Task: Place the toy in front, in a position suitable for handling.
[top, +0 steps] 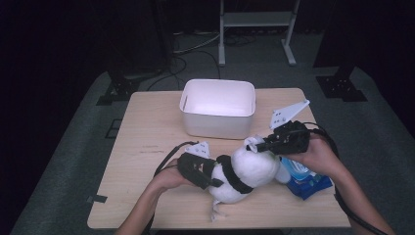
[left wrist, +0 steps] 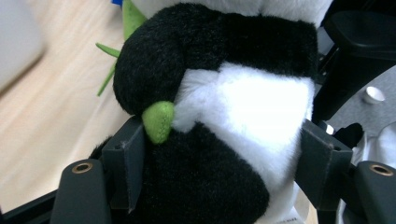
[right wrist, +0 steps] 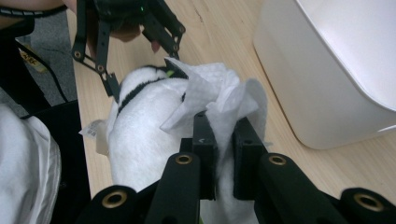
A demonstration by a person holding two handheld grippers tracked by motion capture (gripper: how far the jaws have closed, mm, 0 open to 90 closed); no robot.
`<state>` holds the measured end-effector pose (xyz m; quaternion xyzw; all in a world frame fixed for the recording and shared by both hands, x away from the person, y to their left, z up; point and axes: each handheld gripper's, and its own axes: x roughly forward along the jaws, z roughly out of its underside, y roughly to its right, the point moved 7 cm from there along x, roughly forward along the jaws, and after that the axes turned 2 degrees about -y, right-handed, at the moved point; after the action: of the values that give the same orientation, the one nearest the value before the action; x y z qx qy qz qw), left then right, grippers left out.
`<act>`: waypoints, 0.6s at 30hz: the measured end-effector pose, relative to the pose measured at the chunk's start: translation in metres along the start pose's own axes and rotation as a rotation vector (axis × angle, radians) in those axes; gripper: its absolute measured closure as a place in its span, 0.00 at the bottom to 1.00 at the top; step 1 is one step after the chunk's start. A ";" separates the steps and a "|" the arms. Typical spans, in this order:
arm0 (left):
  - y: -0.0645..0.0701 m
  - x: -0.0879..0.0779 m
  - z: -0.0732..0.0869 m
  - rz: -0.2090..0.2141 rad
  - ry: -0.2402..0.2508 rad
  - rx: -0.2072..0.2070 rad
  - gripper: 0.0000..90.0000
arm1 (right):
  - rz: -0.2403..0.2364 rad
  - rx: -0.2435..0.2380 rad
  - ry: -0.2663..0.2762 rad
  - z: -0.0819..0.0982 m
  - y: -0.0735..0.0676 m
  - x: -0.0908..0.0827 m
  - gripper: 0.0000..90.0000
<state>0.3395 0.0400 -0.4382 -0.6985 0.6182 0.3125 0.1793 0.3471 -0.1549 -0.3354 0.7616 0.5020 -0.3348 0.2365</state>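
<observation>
high view had the plush panda (top: 244, 171) lying on the table (top: 147, 147) just in front of the white bin (top: 218, 108), its long axis running left to right between the hands. left gripper (top: 215, 174) was clamped around the panda's body, jaws pressing its sides. right gripper (top: 257, 146), nearer the bin, pinched a white wipe (right wrist: 219, 95) tight against the panda's top, so the wipe lay bin-side of the toy.
</observation>
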 end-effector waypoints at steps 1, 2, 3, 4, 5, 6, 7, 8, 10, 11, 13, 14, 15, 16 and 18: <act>-0.002 -0.005 -0.001 -0.014 -0.004 0.009 0.32 | 0.005 -0.002 -0.003 0.001 0.001 0.000 0.91; -0.004 -0.012 -0.001 -0.028 -0.009 0.019 0.33 | 0.009 -0.006 -0.008 0.002 0.002 0.000 0.91; -0.004 -0.012 -0.001 -0.028 -0.009 0.019 0.34 | 0.009 -0.006 -0.008 0.002 0.002 0.000 0.91; -0.005 -0.018 -0.002 -0.041 -0.013 0.027 0.34 | 0.005 0.003 -0.024 0.007 0.002 0.003 0.91; -0.007 -0.030 -0.003 -0.070 -0.020 0.033 0.35 | 0.000 0.004 -0.038 0.009 0.002 0.006 0.91; -0.007 -0.030 -0.003 -0.070 -0.020 0.033 0.35 | -0.004 0.002 -0.052 0.012 0.002 0.009 0.91; -0.008 -0.035 -0.002 -0.080 -0.042 0.039 0.35 | -0.015 0.006 -0.058 0.014 0.002 0.013 0.91; -0.008 -0.041 0.000 -0.103 -0.079 0.057 0.35 | -0.026 0.010 -0.064 0.016 0.001 0.017 0.91; -0.008 -0.046 0.001 -0.111 -0.103 0.072 0.35 | -0.034 0.000 -0.078 0.016 -0.001 0.023 0.91; -0.008 -0.046 0.001 -0.111 -0.103 0.072 0.35 | -0.039 -0.006 -0.078 0.016 -0.002 0.024 0.91; -0.009 -0.049 0.002 -0.115 -0.110 0.076 0.35 | -0.045 -0.008 -0.070 0.014 -0.003 0.025 0.91; -0.008 -0.048 0.001 -0.108 -0.109 0.084 0.35 | -0.058 -0.011 -0.057 0.010 -0.005 0.026 0.91; -0.007 -0.045 0.001 -0.101 -0.108 0.087 0.35 | -0.061 -0.015 -0.057 0.008 -0.006 0.028 0.91; -0.006 -0.043 -0.001 -0.094 -0.108 0.101 0.35 | -0.066 -0.017 -0.060 0.007 -0.007 0.030 0.91; -0.005 -0.037 -0.005 -0.085 -0.105 0.115 0.35 | -0.082 -0.024 -0.072 0.004 -0.011 0.039 0.91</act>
<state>0.3434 0.0658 -0.4110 -0.6952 0.5947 0.3050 0.2645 0.3464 -0.1302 -0.3672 0.7250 0.5279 -0.3653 0.2497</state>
